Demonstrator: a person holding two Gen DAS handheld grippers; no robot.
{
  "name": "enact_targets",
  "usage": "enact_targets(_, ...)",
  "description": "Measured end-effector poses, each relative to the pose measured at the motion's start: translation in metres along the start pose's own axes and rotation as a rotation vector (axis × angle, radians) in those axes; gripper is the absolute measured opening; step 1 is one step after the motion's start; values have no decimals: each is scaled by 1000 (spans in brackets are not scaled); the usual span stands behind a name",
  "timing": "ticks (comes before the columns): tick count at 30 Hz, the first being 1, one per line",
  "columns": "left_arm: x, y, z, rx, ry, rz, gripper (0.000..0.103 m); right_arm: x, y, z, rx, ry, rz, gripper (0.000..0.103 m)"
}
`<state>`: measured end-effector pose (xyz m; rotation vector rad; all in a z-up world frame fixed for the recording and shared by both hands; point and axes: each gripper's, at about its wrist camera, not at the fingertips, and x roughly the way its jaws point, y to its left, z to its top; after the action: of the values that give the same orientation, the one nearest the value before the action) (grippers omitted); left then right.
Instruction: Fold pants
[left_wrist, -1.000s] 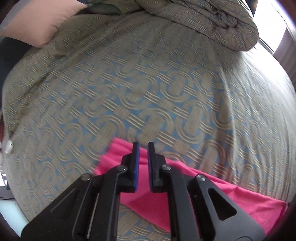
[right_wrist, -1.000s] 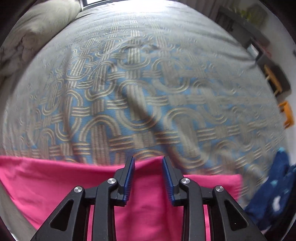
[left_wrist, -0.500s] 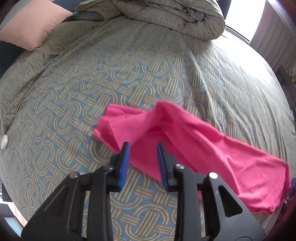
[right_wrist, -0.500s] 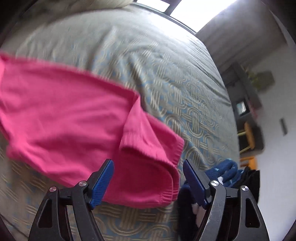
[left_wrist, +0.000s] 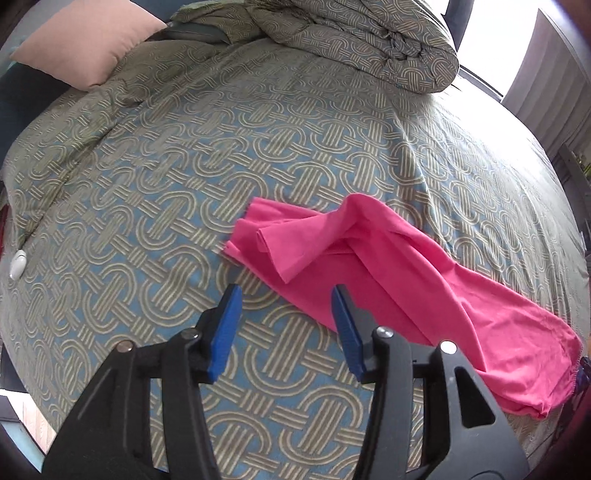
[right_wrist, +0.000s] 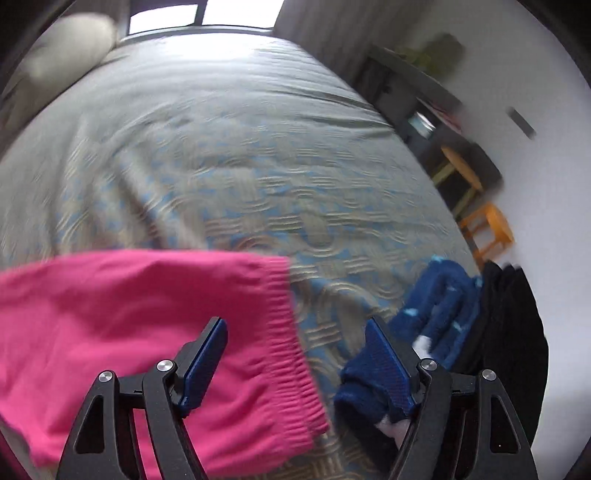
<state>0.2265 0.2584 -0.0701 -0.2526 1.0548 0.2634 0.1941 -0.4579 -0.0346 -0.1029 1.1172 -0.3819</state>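
Both hand-held grippers, left (left_wrist: 286, 325) and right (right_wrist: 295, 356), jaws apart over pink pants (left_wrist: 388, 266) on bedspread (left_wrist: 184, 166).

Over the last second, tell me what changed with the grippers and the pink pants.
Both grippers let go: the left gripper and right gripper, nearly shut over the pink pants a second ago, now stand with jaws wide open and have drawn back. The pants now lie loose and rumpled on the patterned bedspread. The blue clothes stayed put.
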Motion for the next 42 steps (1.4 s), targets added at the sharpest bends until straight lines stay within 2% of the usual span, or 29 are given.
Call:
enact_targets(2,10,-2,1,5,19,-17,52,-2,1,0,8,12,-88,79)
enact_targets(4,21,-8,2,41,23,-4,52,-8,-1,2,46,12,-117,79)
enact_targets(7,38,-16,3,130,1,71,52,-33,6,0,70,-25,-32,79)
enact_targets(13,79,-34,21,310,-8,186,52,-80,60,-25,-7,-59,155,79)
enact_targets(14,85,-36,27,331,-10,202,48,-91,76,-32,-18,-66,234,79)
enact_targets(15,88,-36,33,345,0,202,10,-96,90,-35,-40,-72,293,79)
enact_targets(17,91,-33,56,329,59,154,3,-116,132,-44,-136,-97,399,79)
enact_targets(19,87,-24,89,300,56,120,4,-134,181,-54,-264,-134,440,79)
enact_targets(20,87,-16,106,276,67,117,11,-144,213,-60,-354,-157,459,79)
enact_targets(21,87,-7,122,234,62,143,15,-150,235,-64,-414,-173,470,79)
enact_targets(22,84,6,136,180,32,200,15,-157,260,-67,-473,-189,480,79)
enact_targets(23,78,19,145,129,-5,227,18,-162,289,-69,-526,-200,494,79)
enact_targets(24,75,27,148,101,-22,218,19,-165,307,-71,-552,-205,508,79)
enact_targets(26,66,41,139,82,-23,109,21,-169,345,-71,-605,-212,547,79)
enact_targets(28,61,44,115,125,4,-19,33,-169,375,-70,-653,-220,572,79)
enact_targets(29,62,46,102,151,21,-58,41,-167,389,-70,-682,-216,587,78)
enact_targets(30,63,45,87,176,37,-89,42,-166,398,-72,-700,-210,596,78)
enact_targets(33,76,45,57,213,108,-160,42,-155,420,-74,-750,-186,583,71)
enact_targets(35,86,45,48,187,137,-204,42,-144,430,-76,-784,-168,557,57)
enact_targets(37,98,48,51,154,146,-205,42,-136,436,-78,-812,-156,531,48)
enact_targets(39,108,51,56,95,156,-216,42,-131,441,-77,-827,-152,513,47)
enact_targets(41,116,59,64,5,161,-274,42,-125,445,-78,-829,-136,517,47)
enact_targets(42,117,61,67,-26,155,-296,33,-122,447,-78,-830,-131,516,46)
